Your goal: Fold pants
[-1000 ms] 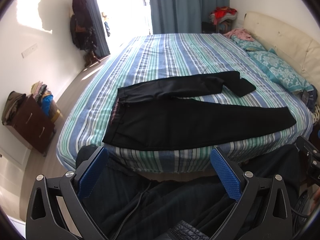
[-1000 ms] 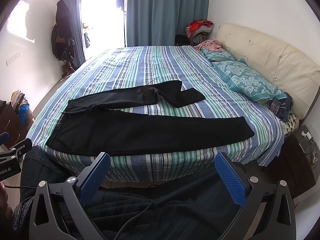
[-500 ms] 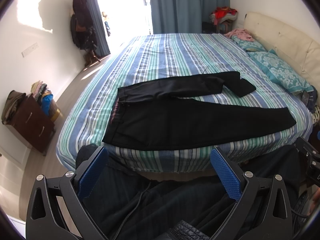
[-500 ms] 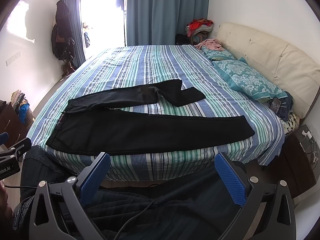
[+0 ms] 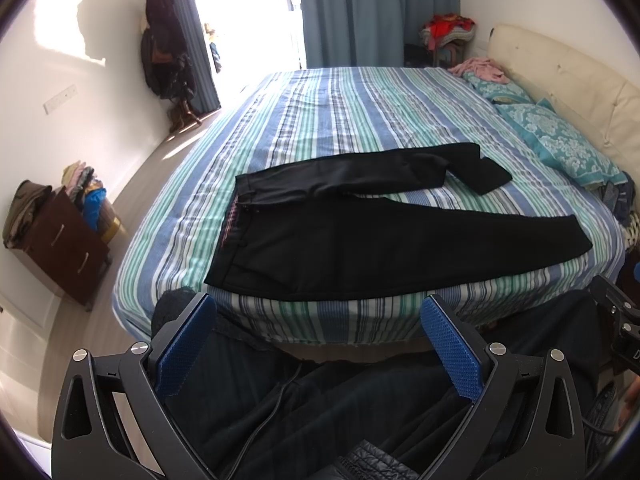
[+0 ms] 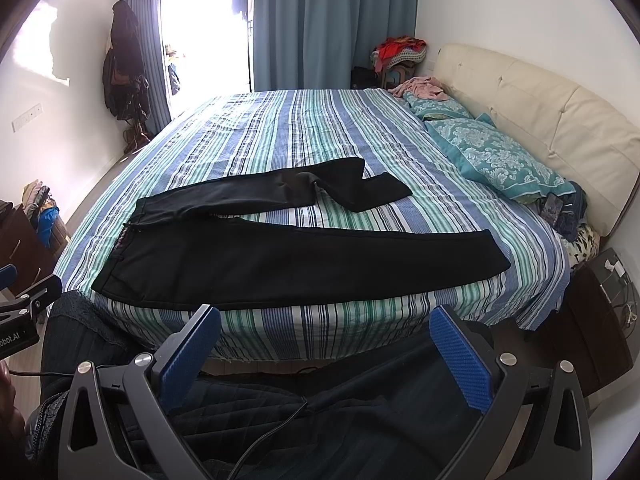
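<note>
Black pants [image 5: 360, 240] on striped bed [image 5: 340, 104] — blue curtains [image 6: 332, 20] behind.

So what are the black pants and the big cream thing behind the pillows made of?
The black pants look like a soft, matte woven or knit cloth: they lie limp and flat and show no shine. The exact fibre cannot be told. The cream headboard looks like padded leather or imitation leather: it has a smooth, faintly glossy skin with stitched, puffy panels.
</note>
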`<state>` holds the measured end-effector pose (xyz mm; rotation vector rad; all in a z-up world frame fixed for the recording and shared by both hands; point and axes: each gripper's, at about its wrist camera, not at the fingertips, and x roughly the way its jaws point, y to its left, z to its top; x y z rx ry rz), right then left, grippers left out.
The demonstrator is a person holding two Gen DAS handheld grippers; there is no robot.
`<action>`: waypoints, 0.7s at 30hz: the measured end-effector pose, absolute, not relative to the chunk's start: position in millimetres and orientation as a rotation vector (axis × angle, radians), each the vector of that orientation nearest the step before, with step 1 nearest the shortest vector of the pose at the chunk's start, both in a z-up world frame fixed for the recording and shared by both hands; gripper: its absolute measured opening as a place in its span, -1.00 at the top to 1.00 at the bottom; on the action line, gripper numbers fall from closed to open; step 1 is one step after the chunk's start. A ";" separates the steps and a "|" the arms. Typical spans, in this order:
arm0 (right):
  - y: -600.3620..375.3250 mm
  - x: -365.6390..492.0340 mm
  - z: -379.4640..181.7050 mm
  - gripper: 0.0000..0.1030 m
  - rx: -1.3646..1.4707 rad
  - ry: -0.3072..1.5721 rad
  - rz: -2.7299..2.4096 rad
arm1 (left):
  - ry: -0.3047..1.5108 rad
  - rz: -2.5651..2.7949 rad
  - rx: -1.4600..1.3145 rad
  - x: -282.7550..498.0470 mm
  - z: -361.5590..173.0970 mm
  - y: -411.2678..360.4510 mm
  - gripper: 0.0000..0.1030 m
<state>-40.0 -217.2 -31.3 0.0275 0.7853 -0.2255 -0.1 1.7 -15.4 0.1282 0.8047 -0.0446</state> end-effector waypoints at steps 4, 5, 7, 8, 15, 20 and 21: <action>-217.4 -39.9 -31.2 -1.00 0.027 0.785 -0.226 | 0.805 -0.044 0.128 0.7 -15.2 1.8 -0.99; -217.5 -39.8 -31.1 -1.00 0.027 0.785 -0.225 | 0.805 -0.045 0.128 1.3 -15.1 1.8 -0.99; -217.5 -39.9 -31.1 -1.00 0.027 0.785 -0.225 | 0.805 -0.045 0.128 0.8 -15.0 1.9 -0.99; -217.5 -39.8 -31.0 -1.00 0.026 0.785 -0.226 | 0.805 -0.045 0.129 1.4 -14.9 1.9 -0.99; -212.5 -39.8 -31.4 -1.00 0.004 0.777 -0.202 | 0.808 -0.051 0.130 -0.4 -16.8 3.5 -0.99; -206.9 -39.6 -27.1 -1.00 -0.008 0.757 -0.150 | 0.806 -0.119 0.105 4.8 -11.3 2.7 -0.99; -206.9 -40.5 -23.2 -1.00 -0.003 0.732 -0.128 | 0.795 -0.133 0.099 8.0 -7.5 2.6 -0.99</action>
